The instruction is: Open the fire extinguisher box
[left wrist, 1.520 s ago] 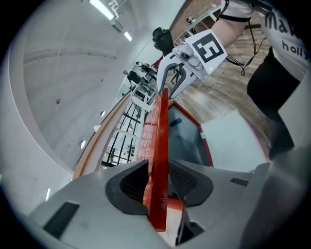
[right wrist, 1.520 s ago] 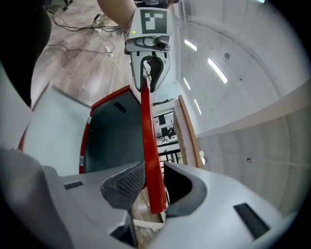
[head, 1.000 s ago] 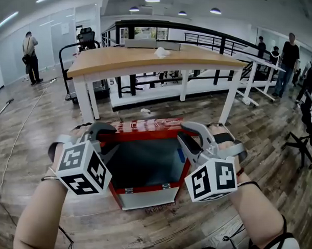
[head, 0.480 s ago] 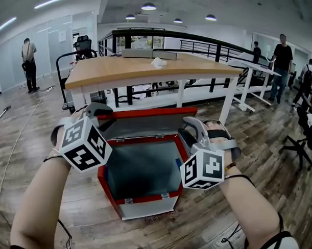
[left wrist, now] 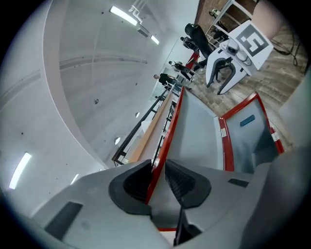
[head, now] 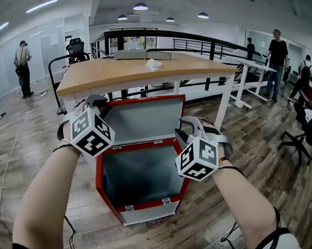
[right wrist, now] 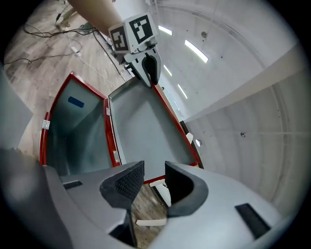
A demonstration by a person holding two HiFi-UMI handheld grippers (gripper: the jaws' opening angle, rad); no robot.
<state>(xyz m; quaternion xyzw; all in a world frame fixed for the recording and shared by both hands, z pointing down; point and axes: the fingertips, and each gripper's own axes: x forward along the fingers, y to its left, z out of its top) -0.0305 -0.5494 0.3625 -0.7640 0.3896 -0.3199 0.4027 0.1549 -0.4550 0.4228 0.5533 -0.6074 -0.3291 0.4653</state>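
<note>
The red fire extinguisher box [head: 99, 176] stands on the wood floor with its grey inside [right wrist: 77, 131] showing. Its lid [head: 146, 121] is swung up, about upright on the far hinge. My left gripper [head: 98, 102] is at the lid's upper left corner, shut on the red lid edge [left wrist: 171, 124], which runs between its pads [left wrist: 138, 181]. To the right of the lid, my right gripper [head: 182, 132] hangs open and apart from it, nothing between its jaws [right wrist: 154, 177]. Each gripper shows in the other's view: the right gripper [left wrist: 224, 78], the left gripper [right wrist: 150, 73].
A wood-topped table [head: 137, 71] on white legs stands just behind the box. An office chair [head: 301, 139] is at the right, a cable [head: 12, 157] trails on the floor at the left. People stand far right [head: 275, 54] and far left [head: 20, 65].
The lid has swung up from nearly flat to upright, and my left gripper has risen with it. The right gripper has let go of the lid and opened.
</note>
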